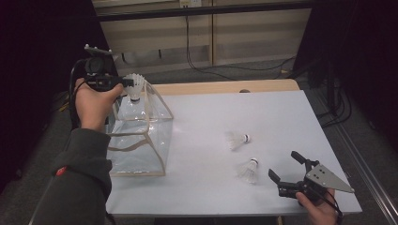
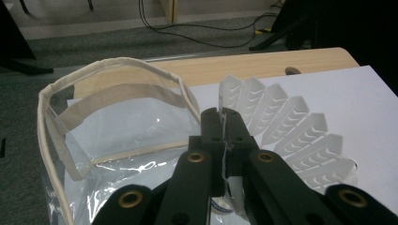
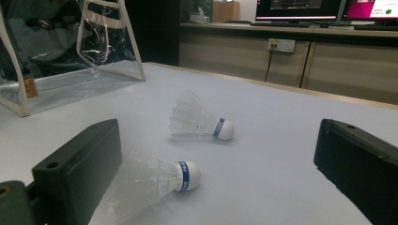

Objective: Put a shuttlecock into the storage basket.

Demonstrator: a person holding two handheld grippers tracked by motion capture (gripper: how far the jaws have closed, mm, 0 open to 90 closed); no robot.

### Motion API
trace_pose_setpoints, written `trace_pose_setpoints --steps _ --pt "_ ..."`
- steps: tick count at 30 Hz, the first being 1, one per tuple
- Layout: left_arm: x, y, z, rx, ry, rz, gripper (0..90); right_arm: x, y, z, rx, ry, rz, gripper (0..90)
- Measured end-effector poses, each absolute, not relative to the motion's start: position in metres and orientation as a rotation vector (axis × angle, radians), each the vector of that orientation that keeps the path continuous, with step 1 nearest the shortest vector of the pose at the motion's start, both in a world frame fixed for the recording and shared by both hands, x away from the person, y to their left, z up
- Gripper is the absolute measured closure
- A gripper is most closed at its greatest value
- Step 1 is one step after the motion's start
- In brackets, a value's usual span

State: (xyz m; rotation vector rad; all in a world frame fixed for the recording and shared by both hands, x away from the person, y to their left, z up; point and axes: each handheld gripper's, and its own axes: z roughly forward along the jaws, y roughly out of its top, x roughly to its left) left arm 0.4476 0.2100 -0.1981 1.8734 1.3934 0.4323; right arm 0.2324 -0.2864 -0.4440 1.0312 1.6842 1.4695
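At the left of the table [image 1: 281, 112], the left tool [image 1: 126, 83] is clamped on the feather skirt of a shuttlecock [image 1: 135, 87] and holds it, cork down, above the open mouth of the clear bag [image 1: 141, 140]; that one is not yet dropped in, and whether any lie inside I cannot tell. Toward the right, two more shuttlecocks lie on the white surface, the far shuttlecock [image 1: 237, 139] and the near shuttlecock [image 1: 248, 169]. Nearest the right edge, the right tool [image 1: 287, 167] rests with its jaws wide apart and empty just beside the near one, so by my judgement most of the bagging is left.
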Motion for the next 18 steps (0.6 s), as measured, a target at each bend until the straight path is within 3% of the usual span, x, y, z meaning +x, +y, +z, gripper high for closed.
trace_pose_setpoints --steps 18 --pt "0.4486 0.2142 -0.2048 1.884 1.408 0.435 89.9 0.2320 -0.2866 -0.4435 1.034 1.681 1.470 1.2"
